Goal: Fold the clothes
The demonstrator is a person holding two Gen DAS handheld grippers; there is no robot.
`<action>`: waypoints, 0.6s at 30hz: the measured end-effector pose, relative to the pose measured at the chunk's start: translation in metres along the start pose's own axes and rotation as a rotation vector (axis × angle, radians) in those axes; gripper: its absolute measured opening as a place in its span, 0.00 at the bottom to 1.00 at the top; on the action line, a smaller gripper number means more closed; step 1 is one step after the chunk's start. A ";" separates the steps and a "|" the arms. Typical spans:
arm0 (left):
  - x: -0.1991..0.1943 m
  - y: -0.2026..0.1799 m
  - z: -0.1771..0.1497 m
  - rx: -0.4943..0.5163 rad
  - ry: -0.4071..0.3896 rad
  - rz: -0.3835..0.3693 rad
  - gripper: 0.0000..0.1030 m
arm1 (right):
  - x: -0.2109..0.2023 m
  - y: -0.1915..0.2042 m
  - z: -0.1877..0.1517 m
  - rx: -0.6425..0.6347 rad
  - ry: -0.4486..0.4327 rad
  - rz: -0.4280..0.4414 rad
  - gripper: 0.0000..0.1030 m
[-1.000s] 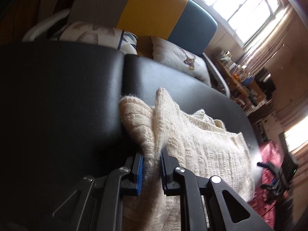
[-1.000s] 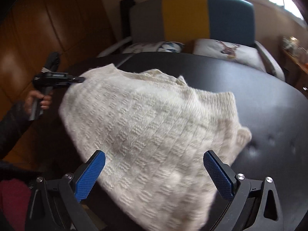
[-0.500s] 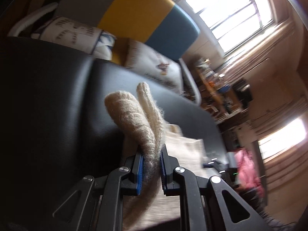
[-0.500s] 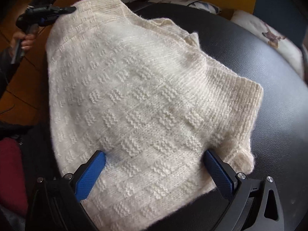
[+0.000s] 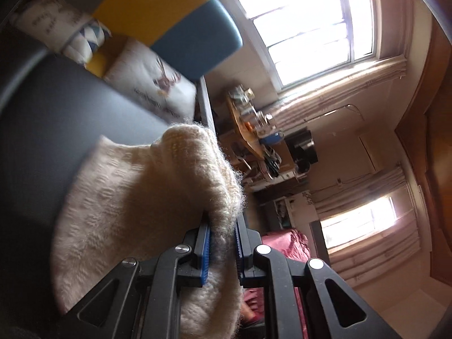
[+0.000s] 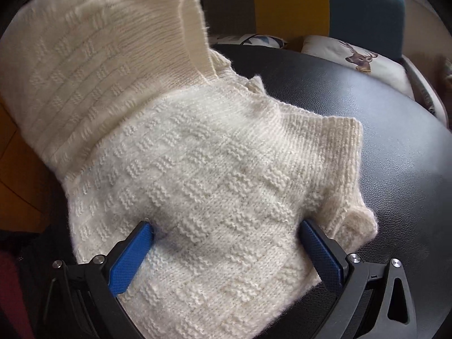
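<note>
A cream knitted sweater (image 6: 214,175) lies on a black padded table (image 6: 395,152). Its left part is lifted off the table and arches over toward the middle (image 6: 93,45). My left gripper (image 5: 221,243) is shut on a bunched edge of the sweater (image 5: 158,197), which drapes over and hangs below the blue pads. My right gripper (image 6: 226,243) stands wide open, low over the sweater's near half, its blue fingertips (image 6: 132,251) resting against the knit on either side. The left gripper itself is hidden behind the raised fabric in the right wrist view.
A sofa with a yellow and blue back (image 6: 325,8) and printed cushions (image 6: 358,56) stands behind the table. In the left wrist view, a cluttered shelf (image 5: 254,130), bright windows (image 5: 316,28) and red cloth (image 5: 285,245) lie beyond the table's edge. Wooden floor (image 6: 19,175) shows at left.
My left gripper has lifted its sweater edge off the table and swung it across toward the middle. My right gripper has sunk onto the sweater and stays open.
</note>
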State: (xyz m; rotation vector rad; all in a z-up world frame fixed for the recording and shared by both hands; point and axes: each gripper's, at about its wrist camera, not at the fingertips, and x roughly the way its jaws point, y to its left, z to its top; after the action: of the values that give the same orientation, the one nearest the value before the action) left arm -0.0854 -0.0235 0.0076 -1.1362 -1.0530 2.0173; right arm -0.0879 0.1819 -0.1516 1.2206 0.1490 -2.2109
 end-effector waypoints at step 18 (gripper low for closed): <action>0.148 0.037 -0.042 -0.219 0.133 0.124 0.14 | -0.001 0.003 0.005 -0.012 -0.087 0.048 1.00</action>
State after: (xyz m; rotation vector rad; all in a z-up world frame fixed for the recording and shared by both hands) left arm -0.1213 0.0883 -0.0989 -1.4606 -1.1826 1.9227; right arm -0.0893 0.1783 -0.1472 1.1086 0.0965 -2.2135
